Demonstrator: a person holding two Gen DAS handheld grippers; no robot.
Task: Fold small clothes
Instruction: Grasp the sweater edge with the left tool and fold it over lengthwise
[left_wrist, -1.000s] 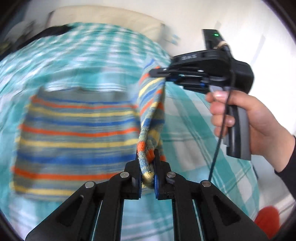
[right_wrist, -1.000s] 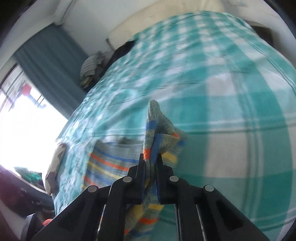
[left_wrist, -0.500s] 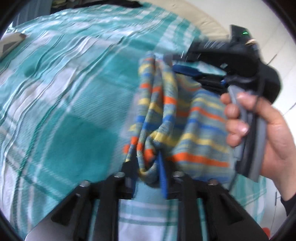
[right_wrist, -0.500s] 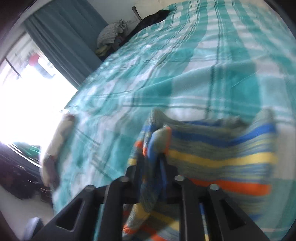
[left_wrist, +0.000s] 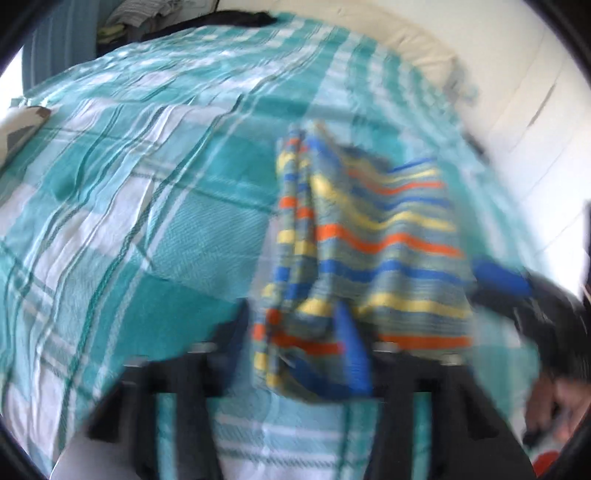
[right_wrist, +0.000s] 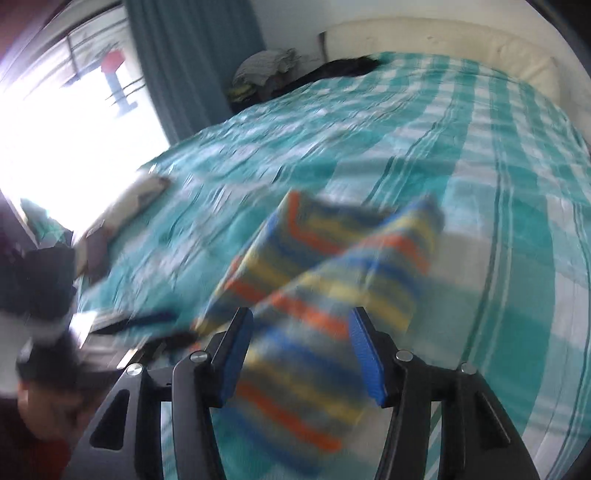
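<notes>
Striped garment (right_wrist: 314, 295) on checked bedspread (right_wrist: 480, 155)

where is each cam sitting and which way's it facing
Left wrist: on the left gripper, looking down over the striped garment on the checked bedspread; garment bunched between its closing jaws.
Right wrist: on the right gripper, facing across the bed toward the window; jaws opening, garment beneath them.
Shared: garment, bedspread.
</notes>
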